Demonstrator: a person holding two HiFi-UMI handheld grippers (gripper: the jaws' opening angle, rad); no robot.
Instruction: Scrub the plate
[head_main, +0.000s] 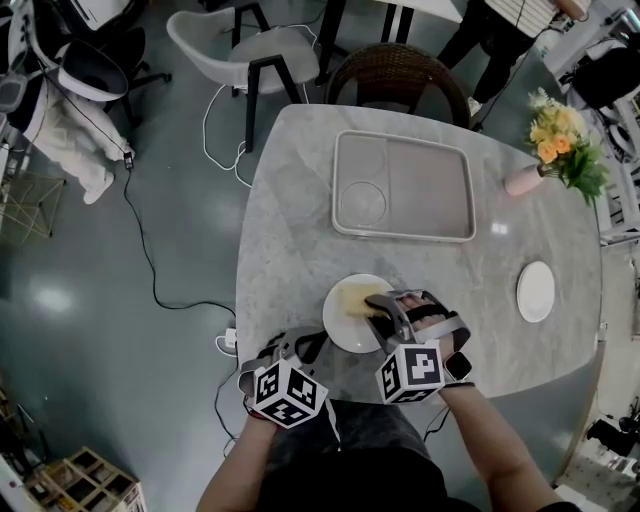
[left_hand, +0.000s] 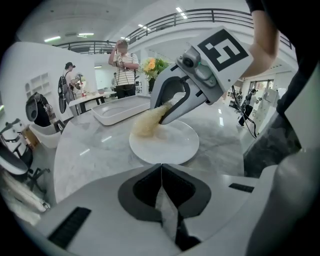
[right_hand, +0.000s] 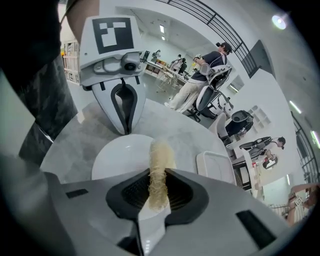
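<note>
A white plate lies near the front edge of the marble table. My right gripper is shut on a pale yellow fibrous scrubber, which rests on the far part of the plate. The right gripper view shows the scrubber sticking out between the jaws over the plate. My left gripper sits at the plate's near left rim, shut with nothing between its jaws. In the left gripper view, the plate lies just ahead of the left gripper, with the scrubber pressed on it.
A beige tray lies at the table's far side. There is a small white plate at the right and a pink vase of flowers at the far right. Chairs and cables surround the table. People stand in the background.
</note>
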